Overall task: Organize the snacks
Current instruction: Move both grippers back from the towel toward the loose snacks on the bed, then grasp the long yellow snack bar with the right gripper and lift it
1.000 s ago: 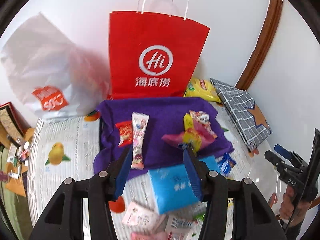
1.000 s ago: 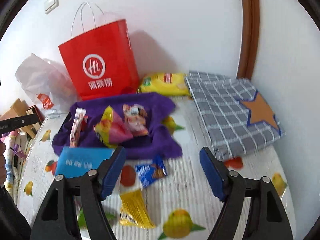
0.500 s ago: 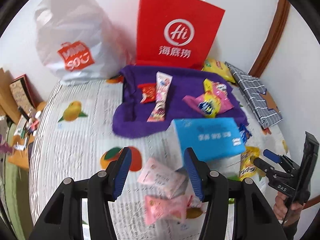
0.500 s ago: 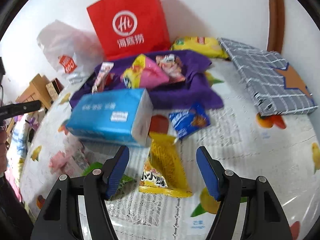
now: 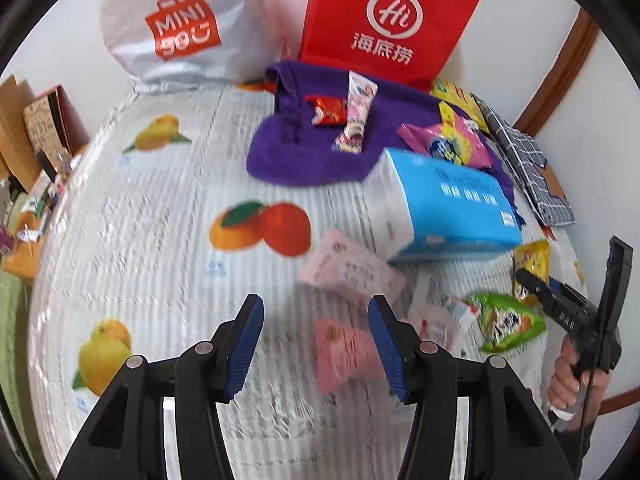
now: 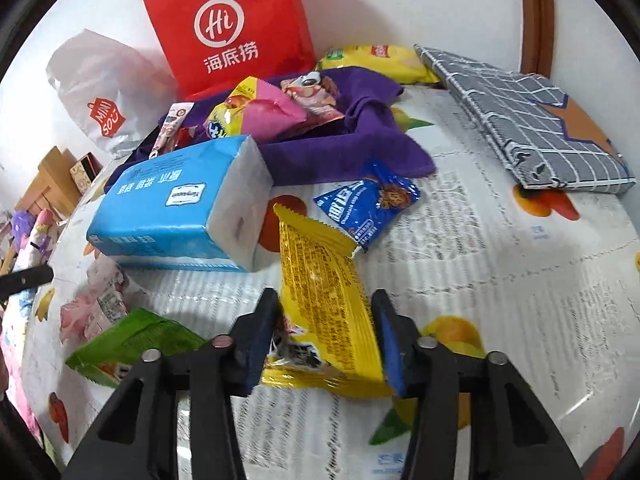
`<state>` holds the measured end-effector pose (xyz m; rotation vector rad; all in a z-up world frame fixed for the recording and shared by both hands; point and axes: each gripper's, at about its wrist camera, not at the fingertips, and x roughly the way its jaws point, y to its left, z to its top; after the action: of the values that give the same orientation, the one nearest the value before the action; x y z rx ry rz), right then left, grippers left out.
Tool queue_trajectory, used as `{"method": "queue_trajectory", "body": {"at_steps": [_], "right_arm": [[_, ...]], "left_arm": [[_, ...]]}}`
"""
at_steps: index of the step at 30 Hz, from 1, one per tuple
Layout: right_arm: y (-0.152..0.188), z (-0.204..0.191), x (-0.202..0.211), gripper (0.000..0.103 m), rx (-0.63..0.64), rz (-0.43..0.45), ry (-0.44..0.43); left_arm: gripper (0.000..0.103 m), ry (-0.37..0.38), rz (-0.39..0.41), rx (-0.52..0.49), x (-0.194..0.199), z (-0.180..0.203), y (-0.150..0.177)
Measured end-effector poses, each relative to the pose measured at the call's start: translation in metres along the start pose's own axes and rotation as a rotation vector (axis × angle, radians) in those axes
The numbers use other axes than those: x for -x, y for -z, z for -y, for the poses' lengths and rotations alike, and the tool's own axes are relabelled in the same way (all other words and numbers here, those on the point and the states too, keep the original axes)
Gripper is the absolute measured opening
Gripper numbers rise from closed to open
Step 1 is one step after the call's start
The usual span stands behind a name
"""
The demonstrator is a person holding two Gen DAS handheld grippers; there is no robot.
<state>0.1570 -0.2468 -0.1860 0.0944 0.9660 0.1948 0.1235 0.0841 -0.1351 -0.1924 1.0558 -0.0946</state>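
My right gripper (image 6: pixel 326 332) is open, with its jaws on either side of a yellow snack packet (image 6: pixel 320 292) that lies on the table. A blue biscuit packet (image 6: pixel 370 200) lies just beyond it and a green packet (image 6: pixel 132 340) to its left. My left gripper (image 5: pixel 316 346) is open and empty above the table, with a pink packet (image 5: pixel 344 354) between its fingers and a second pink packet (image 5: pixel 350 268) beyond. The purple cloth (image 5: pixel 304 152) holds several snacks. The right gripper also shows in the left wrist view (image 5: pixel 576 312) at the far right.
A blue tissue pack (image 6: pixel 180 204) lies left of the yellow packet. A red paper bag (image 5: pixel 384 28) and a white plastic bag (image 5: pixel 180 24) stand against the wall. A grey checked fabric case (image 6: pixel 528 120) and a yellow chips bag (image 6: pixel 376 62) lie at the back right.
Both grippers have drawn back and dropped toward the table. The right gripper now straddles the yellow packet with narrower jaws. The left gripper has come over the pink packets.
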Motion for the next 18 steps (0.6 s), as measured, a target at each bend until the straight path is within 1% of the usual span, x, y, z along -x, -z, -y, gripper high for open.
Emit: {"method": "queue_trajectory", "body": {"at_steps": [3, 5, 7, 10, 11, 12, 14, 16, 18], "right_arm": [[0.005, 0.009, 0.001, 0.041, -0.016, 0.007, -0.018], [0.006, 0.012, 0.001, 0.041, -0.027, 0.018, -0.035], [0.005, 0.011, 0.001, 0.041, -0.026, 0.022, -0.035], [0.007, 0.009, 0.0, 0.042, -0.011, 0.031, -0.025], [0.008, 0.008, 0.0, 0.042, -0.007, 0.035, -0.022], [0.009, 0.007, 0.001, 0.042, 0.0, 0.041, -0.017], [0.011, 0.004, 0.001, 0.043, 0.012, 0.052, -0.009], [0.011, 0.004, 0.001, 0.044, 0.018, 0.052, -0.004], [0.01, 0.003, 0.0, 0.045, 0.021, 0.05, -0.001]], "left_arm": [[0.052, 0.065, -0.006, -0.002, 0.001, 0.006, 0.01], [0.052, 0.079, -0.01, -0.028, -0.001, 0.014, 0.014], [0.052, 0.071, -0.018, -0.049, -0.007, 0.021, 0.016], [0.053, 0.071, -0.057, -0.061, -0.022, 0.027, 0.02], [0.056, 0.07, -0.062, -0.065, -0.027, 0.028, 0.021], [0.059, 0.05, -0.054, -0.073, -0.03, 0.029, 0.024], [0.059, 0.018, -0.054, -0.082, -0.035, 0.03, 0.027], [0.058, -0.004, -0.038, -0.08, -0.037, 0.03, 0.028], [0.057, 0.005, -0.025, -0.074, -0.037, 0.027, 0.028]]}}
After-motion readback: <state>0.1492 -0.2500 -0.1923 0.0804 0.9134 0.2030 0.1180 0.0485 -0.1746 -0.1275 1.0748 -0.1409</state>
